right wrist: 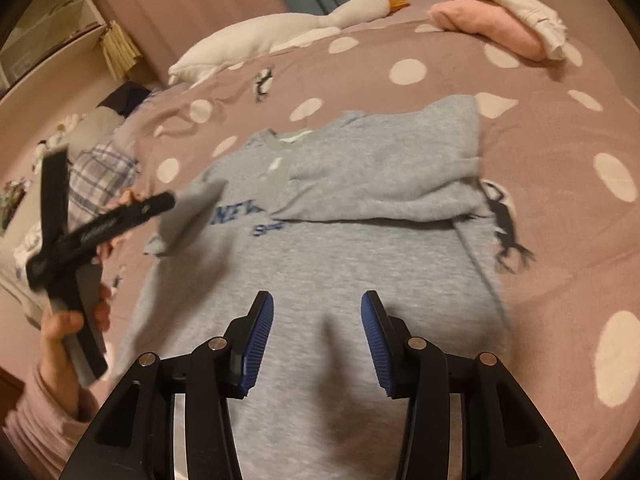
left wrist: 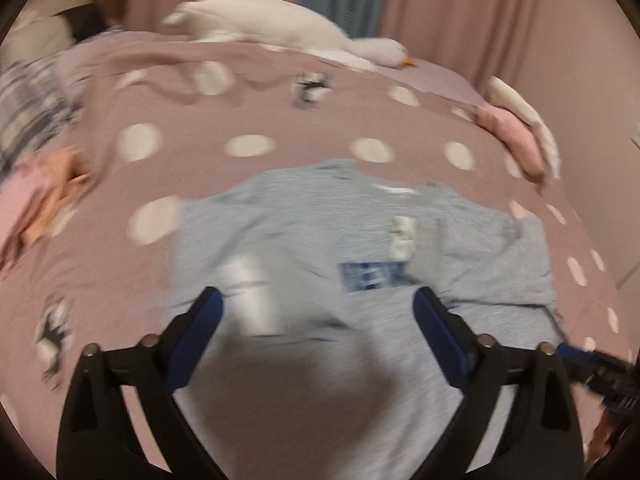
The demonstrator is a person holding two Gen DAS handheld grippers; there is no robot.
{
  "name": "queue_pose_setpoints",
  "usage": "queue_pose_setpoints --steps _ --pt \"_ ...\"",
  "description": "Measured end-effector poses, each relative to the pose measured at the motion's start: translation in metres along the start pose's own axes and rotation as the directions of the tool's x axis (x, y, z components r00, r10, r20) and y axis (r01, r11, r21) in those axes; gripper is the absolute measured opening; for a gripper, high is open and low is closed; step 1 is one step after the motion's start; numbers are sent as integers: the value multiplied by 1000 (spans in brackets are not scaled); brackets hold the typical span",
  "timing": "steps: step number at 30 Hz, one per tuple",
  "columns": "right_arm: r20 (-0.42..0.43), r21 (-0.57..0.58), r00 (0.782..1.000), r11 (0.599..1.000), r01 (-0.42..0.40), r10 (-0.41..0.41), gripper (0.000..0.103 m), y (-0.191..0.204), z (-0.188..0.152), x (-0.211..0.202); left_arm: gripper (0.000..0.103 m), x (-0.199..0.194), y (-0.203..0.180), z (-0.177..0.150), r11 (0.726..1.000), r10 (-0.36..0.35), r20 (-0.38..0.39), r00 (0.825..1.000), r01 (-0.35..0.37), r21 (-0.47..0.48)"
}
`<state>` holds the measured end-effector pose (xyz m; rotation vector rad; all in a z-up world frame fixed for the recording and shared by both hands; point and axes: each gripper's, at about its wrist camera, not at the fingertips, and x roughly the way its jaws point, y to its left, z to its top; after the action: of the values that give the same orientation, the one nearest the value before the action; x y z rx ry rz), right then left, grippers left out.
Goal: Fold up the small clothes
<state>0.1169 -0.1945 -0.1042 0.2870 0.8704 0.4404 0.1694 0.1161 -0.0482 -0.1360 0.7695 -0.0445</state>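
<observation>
Here, a grey sweatshirt [right wrist: 340, 248] lies mid-bed on the polka-dot bedspread [right wrist: 560, 208], one sleeve folded across. Both the left hand-held gripper [left wrist: 316, 304] and right hand-held gripper [right wrist: 317, 308] hover wide-jawed, empty. A plush goose [right wrist: 280, 36] and seemingly folded clothes [right wrist: 500, 20] sit at the far edge.

Both wrist cams look forward and down, close over the grey sweatshirt [left wrist: 304, 240] [right wrist: 320, 264] on the polka-dot bed [left wrist: 280, 120] [right wrist: 540, 140]. Left view blurred. Shared: sweatshirt, goose plush [left wrist: 280, 24] [right wrist: 280, 36], folded pile [left wrist: 520, 128] [right wrist: 500, 20].
</observation>
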Motion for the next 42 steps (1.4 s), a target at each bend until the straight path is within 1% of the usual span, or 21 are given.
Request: queue_pose_setpoints --steps 2,5,8,11,13,15,19,20,21,22,23,24,26,28,31,32,33,36,37,40,42 --pt "-15 -1 999 999 -44 44 46 11 8 9 99 -14 22 -13 999 27 10 1000 -27 -30" --pt "-33 -64 997 996 -65 63 46 38 18 26 99 -30 54 -38 993 56 -7 998 -57 -100" --pt "-60 -175 996 981 -82 72 46 78 32 55 99 -38 71 -56 985 51 -25 998 -55 -163" --pt "-101 -285 988 949 -139 114 46 128 45 94 99 -44 80 -71 975 26 -35 999 -33 -220" --pt "-124 -335 986 931 -143 107 46 153 52 118 99 -48 82 -78 971 24 -31 999 -31 -237" --pt "-130 -427 991 899 -97 46 46 184 54 148 99 -51 84 -84 964 2 -31 1000 -10 -264" --pt "-170 -488 982 873 -7 -87 46 205 50 197 99 -54 88 -92 955 -27 -45 999 12 -297" --pt "-162 -517 979 856 23 -124 46 209 47 206 99 -55 90 -93 953 -29 -46 999 14 -301" --pt "-124 -562 976 824 78 -177 46 212 43 212 99 -55 91 -93 952 -33 -45 998 18 -305" --pt "-98 -573 975 812 110 -202 35 212 42 213 99 -56 93 -95 951 -36 -44 998 21 -310" --pt "-100 -553 976 827 106 -191 28 208 44 211 99 -57 94 -95 949 -37 -43 998 21 -314" --pt "-111 -508 981 858 82 -159 20 200 50 206 99 -57 95 -95 948 -39 -44 998 23 -317" --pt "-127 -388 988 921 27 -83 12 177 62 193 99 -58 96 -96 947 -42 -41 998 26 -321" --pt "-100 -254 995 967 -33 8 11 151 74 175 99 -60 97 -97 945 -49 -34 998 35 -326" --pt "-27 -38 992 992 -122 121 11 101 89 144 99 -61 96 -97 946 -49 -29 998 37 -322" --pt "5 60 985 984 -170 170 11 76 93 134 99 -61 95 -97 946 -52 -27 998 40 -322" --pt "14 116 984 977 -179 179 11 59 94 130 99 -61 95 -97 945 -56 -27 998 44 -324" --pt "-9 256 979 947 -196 206 12 17 89 130 99 -60 92 -96 945 -65 -30 997 52 -323" --pt "-14 293 974 932 -214 228 16 10 87 131 99 -60 91 -96 946 -63 -31 998 50 -322" --pt "7 390 954 878 -278 299 42 -6 78 133 99 -59 89 -96 948 -59 -41 997 43 -316" --pt "18 427 938 846 -321 347 45 -7 75 137 99 -60 87 -96 950 -55 -47 997 38 -309"
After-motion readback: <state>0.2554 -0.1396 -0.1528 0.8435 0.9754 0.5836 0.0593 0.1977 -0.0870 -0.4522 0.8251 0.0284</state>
